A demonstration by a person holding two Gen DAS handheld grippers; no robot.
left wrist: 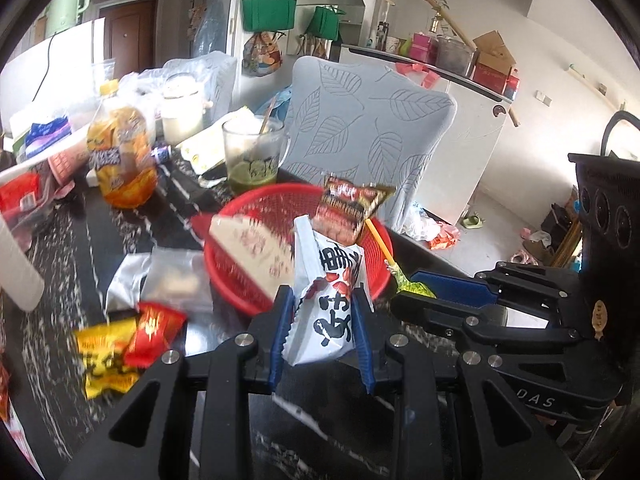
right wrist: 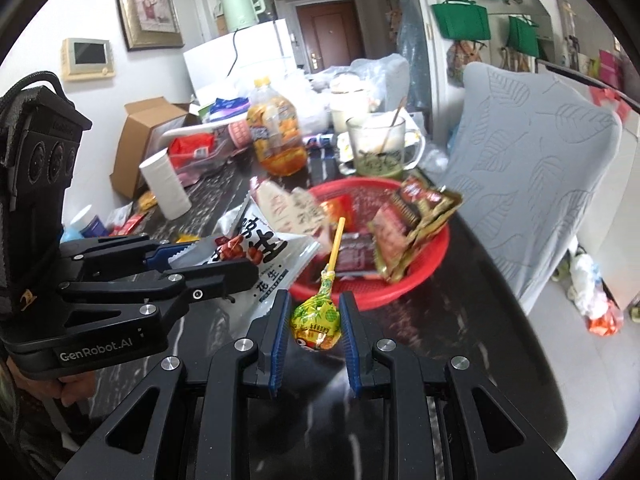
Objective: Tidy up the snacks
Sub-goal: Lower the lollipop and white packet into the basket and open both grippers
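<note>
Gripping white peanut packet (left wrist: 326, 312), red print; lollipop (right wrist: 318, 322) yellow-green wrapped.

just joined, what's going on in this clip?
A person holds a gripper in each hand and is sorting snacks on a cluttered dark table. The left gripper is shut on a white peanut packet; the right gripper is shut on a wrapped lollipop. Both hang just short of the red basket, which already holds several packets, including a brown-and-gold one. More snacks lie loose on the table.
</note>
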